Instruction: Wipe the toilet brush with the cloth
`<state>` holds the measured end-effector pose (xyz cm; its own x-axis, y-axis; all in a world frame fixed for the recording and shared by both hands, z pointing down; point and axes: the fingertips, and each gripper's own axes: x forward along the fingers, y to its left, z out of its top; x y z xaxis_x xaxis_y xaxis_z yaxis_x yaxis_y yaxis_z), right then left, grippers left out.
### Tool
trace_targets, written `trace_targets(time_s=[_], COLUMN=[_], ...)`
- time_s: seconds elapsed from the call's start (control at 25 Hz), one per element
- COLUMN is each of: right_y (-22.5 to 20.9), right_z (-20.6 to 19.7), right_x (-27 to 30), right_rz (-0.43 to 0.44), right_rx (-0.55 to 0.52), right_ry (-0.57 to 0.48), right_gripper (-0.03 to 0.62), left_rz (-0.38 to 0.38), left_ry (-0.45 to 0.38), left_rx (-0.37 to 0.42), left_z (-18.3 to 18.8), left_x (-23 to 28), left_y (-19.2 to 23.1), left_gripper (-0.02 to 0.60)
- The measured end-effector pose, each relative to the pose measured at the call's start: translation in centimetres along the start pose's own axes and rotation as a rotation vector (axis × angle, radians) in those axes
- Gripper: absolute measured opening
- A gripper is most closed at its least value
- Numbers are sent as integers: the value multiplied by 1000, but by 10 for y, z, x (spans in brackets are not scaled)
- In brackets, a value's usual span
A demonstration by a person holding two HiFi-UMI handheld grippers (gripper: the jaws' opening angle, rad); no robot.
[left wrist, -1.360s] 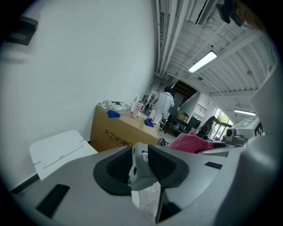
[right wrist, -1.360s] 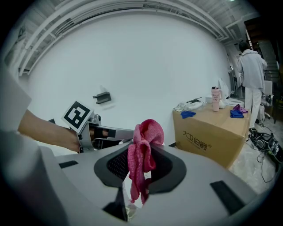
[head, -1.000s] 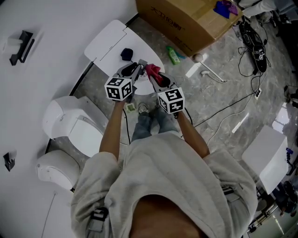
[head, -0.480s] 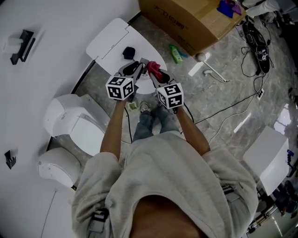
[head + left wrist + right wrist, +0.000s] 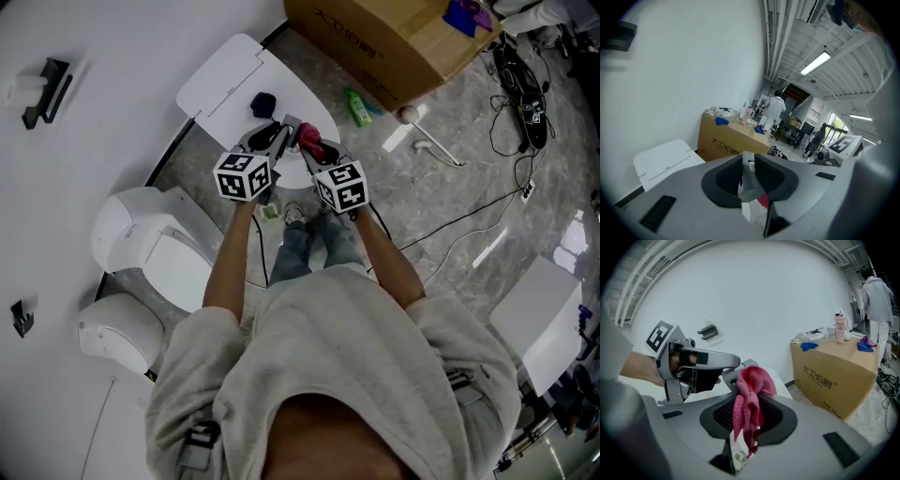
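Note:
My left gripper (image 5: 278,139) is shut on the grey-white handle of the toilet brush (image 5: 750,180), which stands between its dark pads (image 5: 726,180). In the head view the handle's end (image 5: 287,126) shows just past the jaws. Right beside it, my right gripper (image 5: 307,150) is shut on a pink cloth (image 5: 749,397). The bunched top of the cloth rests against the brush handle (image 5: 733,377) held by the left gripper (image 5: 723,363). The cloth (image 5: 314,145) hangs between the two grippers, and a bit of it (image 5: 763,201) peeks below the left jaws. The brush head is hidden.
Under the grippers stands a white rounded stand (image 5: 220,80) with a dark object (image 5: 263,103) on it. A white toilet (image 5: 150,253) is at the left. A cardboard box (image 5: 375,37), a green bottle (image 5: 354,108) and cables (image 5: 469,216) lie on the marble floor.
My right gripper with the pink cloth has moved forward and a little down, closer to the left gripper and the brush handle. The left gripper has stayed in place.

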<state>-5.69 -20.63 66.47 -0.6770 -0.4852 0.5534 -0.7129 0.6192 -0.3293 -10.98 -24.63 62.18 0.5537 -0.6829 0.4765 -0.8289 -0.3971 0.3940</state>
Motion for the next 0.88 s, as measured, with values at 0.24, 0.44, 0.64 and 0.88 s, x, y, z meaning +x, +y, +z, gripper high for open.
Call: trace_targets(time_s=[0.24, 0.44, 0.64, 0.88], right_y=[3, 3, 0, -5], right_z=[-23, -49, -60, -31], right_x=[7, 8, -1, -21], right_rz=[33, 42, 35, 19], right_rx=[-22, -7, -18, -33], right_ry=[79, 152, 170, 84], right_gripper=[104, 104, 104, 104], left_rz=[1, -4, -5, -3], left_ry=[1, 5, 4, 8], left_rx=[6, 9, 7, 15], left_z=[0, 0, 1, 0], left_x=[1, 2, 3, 4], left_y=[1, -1, -1, 1], left_gripper=[92, 92, 92, 92])
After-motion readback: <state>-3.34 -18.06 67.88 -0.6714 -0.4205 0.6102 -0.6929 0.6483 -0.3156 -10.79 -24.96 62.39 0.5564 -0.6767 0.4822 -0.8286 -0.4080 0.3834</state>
